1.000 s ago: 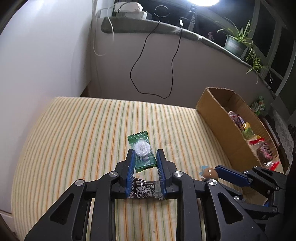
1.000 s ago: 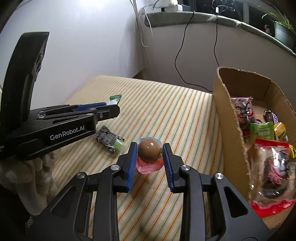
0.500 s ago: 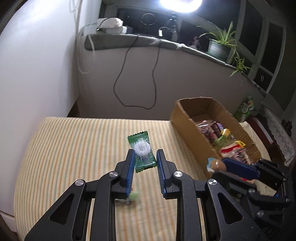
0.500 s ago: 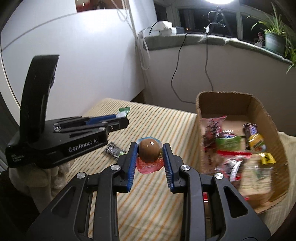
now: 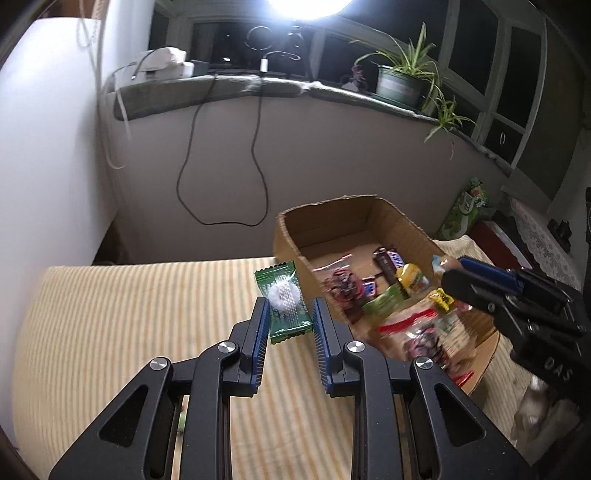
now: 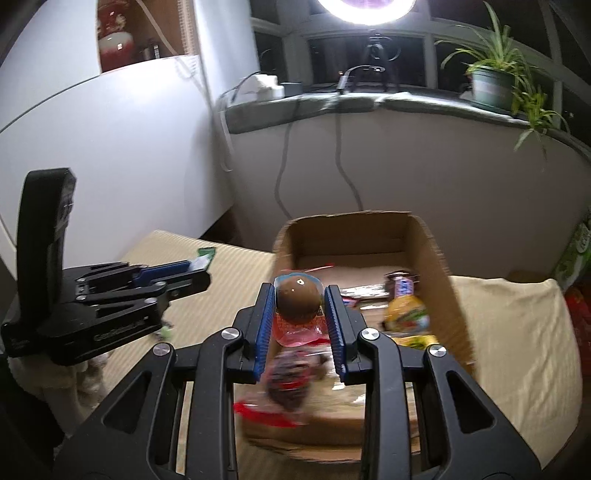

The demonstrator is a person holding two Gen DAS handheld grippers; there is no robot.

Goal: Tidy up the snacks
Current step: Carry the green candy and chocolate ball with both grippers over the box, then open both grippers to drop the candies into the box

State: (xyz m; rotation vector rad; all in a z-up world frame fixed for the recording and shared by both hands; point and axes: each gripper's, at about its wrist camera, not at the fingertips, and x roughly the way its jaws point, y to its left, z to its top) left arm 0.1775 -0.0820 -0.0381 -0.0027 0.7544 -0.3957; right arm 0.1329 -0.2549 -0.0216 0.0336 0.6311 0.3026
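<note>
A round white ring lamp (image 5: 308, 5) at the far top glares and blows out, leaving the room dim. Fisheye distortion curves the grey stone window ledge (image 6: 406, 105). Motion blur smears the packets inside the brown cardboard box (image 5: 291, 240).

Snacks (image 5: 402, 295) in box (image 5: 291, 240), apparently right.

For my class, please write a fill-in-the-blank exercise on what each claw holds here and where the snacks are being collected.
1. The left claw is shut on a ____ wrapped candy.
2. The right claw grips a packet with a round ____ snack.
3. The snacks lie in a ____ box.
4. The windowsill holds a potted ____.

Missing words: green; brown; cardboard; plant
</note>
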